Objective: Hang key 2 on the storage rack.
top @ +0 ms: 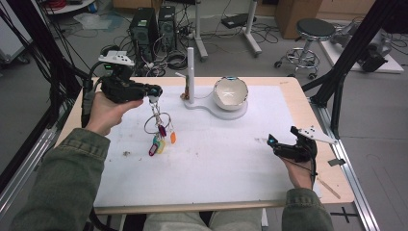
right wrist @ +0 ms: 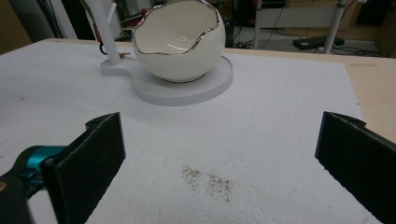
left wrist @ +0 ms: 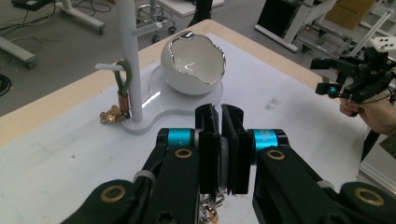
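My left gripper (top: 155, 91) is at the table's left, above the white mat, shut on the top of a bunch of keys (top: 158, 122). The metal ring and several coloured tags (top: 161, 140) dangle below the jaws. In the left gripper view a grey metal piece (left wrist: 224, 158) is pinched between the closed pads of the left gripper (left wrist: 223, 116). A white stand (top: 190, 72) with pegs rises just right of the bunch, joined to a white egg-shaped bowl (top: 231, 93). My right gripper (top: 283, 135) rests low at the right, open, with nothing between the jaws of the right gripper (right wrist: 219, 154).
A small green loop with a copper fitting (left wrist: 123, 88) hangs at the stand's post. Dark specks (right wrist: 208, 179) lie on the white mat (top: 216, 159). The wooden table edge (top: 332, 159) runs along the right. Stools, computers and cables stand on the floor beyond.
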`<state>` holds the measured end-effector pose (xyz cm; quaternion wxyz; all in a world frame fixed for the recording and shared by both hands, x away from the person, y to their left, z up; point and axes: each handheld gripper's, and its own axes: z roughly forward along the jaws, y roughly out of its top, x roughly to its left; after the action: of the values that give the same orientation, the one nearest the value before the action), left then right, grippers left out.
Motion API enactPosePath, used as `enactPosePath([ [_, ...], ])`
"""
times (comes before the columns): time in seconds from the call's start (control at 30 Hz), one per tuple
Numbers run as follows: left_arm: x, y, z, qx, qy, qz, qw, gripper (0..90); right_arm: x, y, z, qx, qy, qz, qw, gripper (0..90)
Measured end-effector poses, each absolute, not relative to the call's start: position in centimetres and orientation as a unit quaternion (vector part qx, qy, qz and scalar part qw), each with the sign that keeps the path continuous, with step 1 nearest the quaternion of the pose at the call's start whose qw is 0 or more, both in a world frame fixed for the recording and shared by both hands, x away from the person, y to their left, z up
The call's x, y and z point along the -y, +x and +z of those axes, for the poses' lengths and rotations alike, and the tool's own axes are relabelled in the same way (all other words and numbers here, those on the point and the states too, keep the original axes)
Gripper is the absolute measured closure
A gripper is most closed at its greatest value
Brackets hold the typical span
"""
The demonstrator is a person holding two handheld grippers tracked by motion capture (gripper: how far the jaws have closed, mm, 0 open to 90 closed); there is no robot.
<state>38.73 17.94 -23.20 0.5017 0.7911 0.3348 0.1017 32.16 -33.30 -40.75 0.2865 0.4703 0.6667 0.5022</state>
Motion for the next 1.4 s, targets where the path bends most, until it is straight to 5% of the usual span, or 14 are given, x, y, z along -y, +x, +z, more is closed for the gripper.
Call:
enactPosePath([
  [1.4,-13.8,44.4,-16.8,-0.321,0.776,0.142,0.525,85.1,33.6,31.4,-40.6,-0.659,0.477,0.506,0.287,0.7],
])
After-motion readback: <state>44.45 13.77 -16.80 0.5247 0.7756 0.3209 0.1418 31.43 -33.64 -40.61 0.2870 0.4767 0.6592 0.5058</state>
